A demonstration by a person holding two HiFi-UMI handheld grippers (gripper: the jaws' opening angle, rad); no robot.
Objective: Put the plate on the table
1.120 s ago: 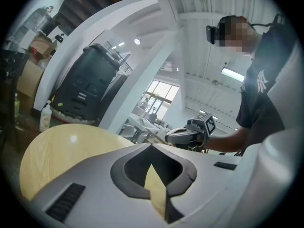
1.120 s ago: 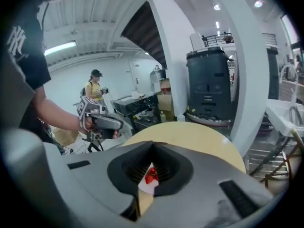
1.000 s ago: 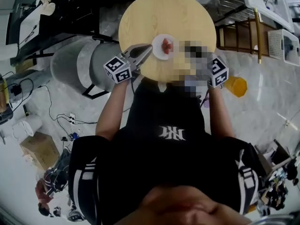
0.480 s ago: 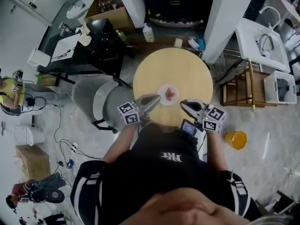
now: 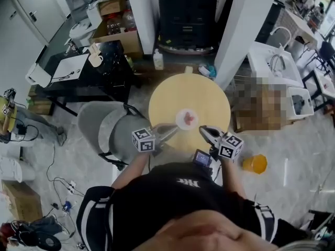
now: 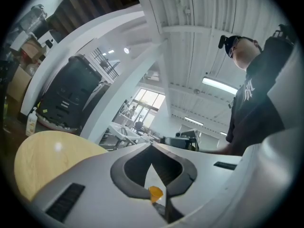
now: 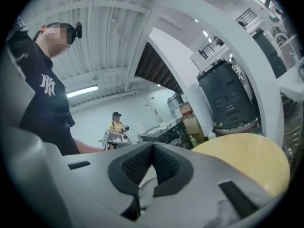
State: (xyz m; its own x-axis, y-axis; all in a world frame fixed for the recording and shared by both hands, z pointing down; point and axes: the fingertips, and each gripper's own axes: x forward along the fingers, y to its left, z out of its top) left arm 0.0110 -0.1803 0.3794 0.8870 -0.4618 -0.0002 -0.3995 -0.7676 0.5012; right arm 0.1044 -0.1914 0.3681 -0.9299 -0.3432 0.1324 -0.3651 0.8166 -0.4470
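Workshop, floor cables (image 5: pixel 70 186), cardboard box (image 5: pixel 22 202)

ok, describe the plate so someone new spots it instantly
Start at the round light-wood table in the middle of the room. Near its centre sits the plate, small, round and white. A reddish piece on it sets it apart from the bare wood around.

One plate (image 5: pixel 187 118), one table (image 5: pixel 180 90)

I see left gripper (image 5: pixel 171 128) held level, jaws closed together, nothing between. Right gripper (image 5: pixel 204 130) tipped slightly down, jaws closed too, empty. Left forearm (image 5: pixel 133 169) and right forearm (image 5: pixel 230 174) reach forward, gripper tips angled inward, apart.
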